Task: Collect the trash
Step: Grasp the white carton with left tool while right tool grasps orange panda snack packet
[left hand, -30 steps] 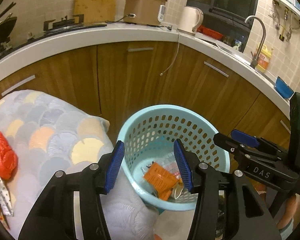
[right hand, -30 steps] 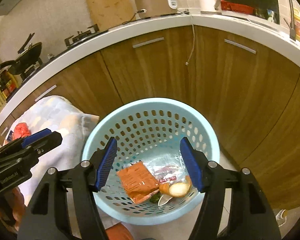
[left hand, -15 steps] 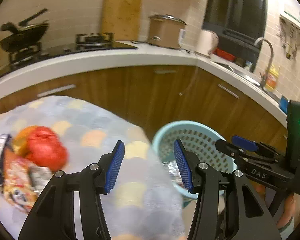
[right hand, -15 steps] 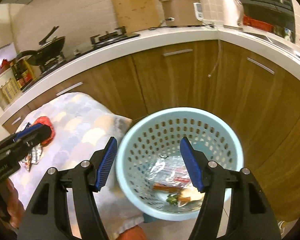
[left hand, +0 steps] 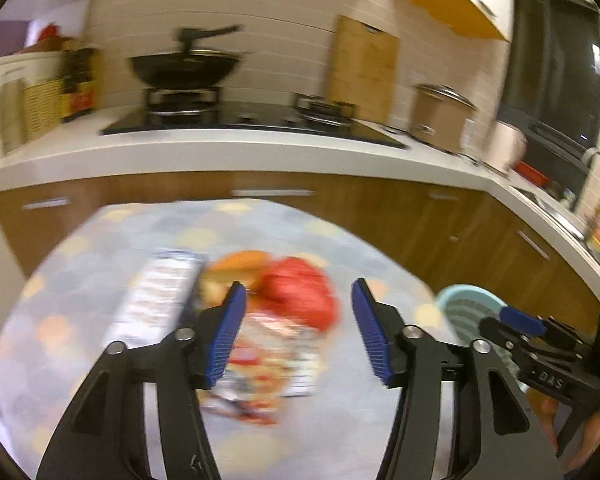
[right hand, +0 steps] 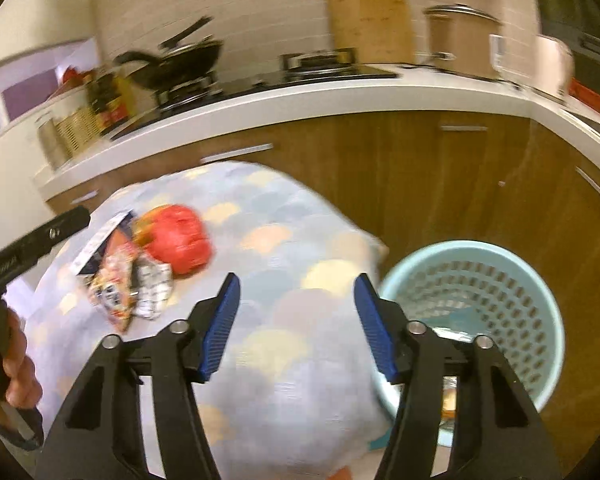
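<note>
A pile of trash lies on a table with a pastel scale-pattern cloth [right hand: 300,280]: a crumpled red bag [left hand: 296,292] [right hand: 178,238], snack wrappers [right hand: 116,280] [left hand: 256,364] and a white printed packet [left hand: 156,292]. My left gripper [left hand: 296,332] is open and empty just above the pile. My right gripper [right hand: 296,324] is open and empty above the cloth, between the pile and a light blue perforated basket [right hand: 480,308] [left hand: 464,308] that holds some trash.
Wooden cabinets [right hand: 420,184] under a white counter [right hand: 300,104] run behind the table. A wok [left hand: 184,68], a cutting board [left hand: 364,68] and a rice cooker [left hand: 440,116] stand on the counter. The basket sits on the floor at the table's right end.
Both grippers swung left, away from the basket and toward the table. The trash pile came into the middle of the left wrist view. Both stayed open and empty.
</note>
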### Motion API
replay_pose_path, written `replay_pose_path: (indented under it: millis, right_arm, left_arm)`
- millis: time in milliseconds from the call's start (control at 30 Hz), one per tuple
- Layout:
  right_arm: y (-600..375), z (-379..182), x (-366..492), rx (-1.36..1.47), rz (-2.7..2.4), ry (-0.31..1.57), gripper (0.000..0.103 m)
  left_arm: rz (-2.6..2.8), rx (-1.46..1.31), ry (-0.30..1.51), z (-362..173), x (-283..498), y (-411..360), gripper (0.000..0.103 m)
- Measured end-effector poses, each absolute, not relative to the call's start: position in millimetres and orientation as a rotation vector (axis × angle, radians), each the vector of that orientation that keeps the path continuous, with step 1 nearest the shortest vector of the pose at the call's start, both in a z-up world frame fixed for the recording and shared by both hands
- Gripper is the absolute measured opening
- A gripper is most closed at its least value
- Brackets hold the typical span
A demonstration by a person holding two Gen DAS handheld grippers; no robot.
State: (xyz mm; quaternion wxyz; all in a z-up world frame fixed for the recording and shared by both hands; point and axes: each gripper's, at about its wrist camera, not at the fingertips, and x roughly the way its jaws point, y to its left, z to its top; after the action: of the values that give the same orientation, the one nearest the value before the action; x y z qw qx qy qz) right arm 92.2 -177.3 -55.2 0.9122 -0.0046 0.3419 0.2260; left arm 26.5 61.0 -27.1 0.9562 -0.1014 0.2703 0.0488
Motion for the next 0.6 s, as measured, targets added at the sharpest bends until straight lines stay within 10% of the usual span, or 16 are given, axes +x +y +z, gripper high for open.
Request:
replay_pose_path:
  millis: [600]
  right_arm:
    - [-26,-74,90,-0.121,0.640,0.811,0.037]
  left_arm:
    - [0.109,-0.246,0.790,-92,56,157,0.073]
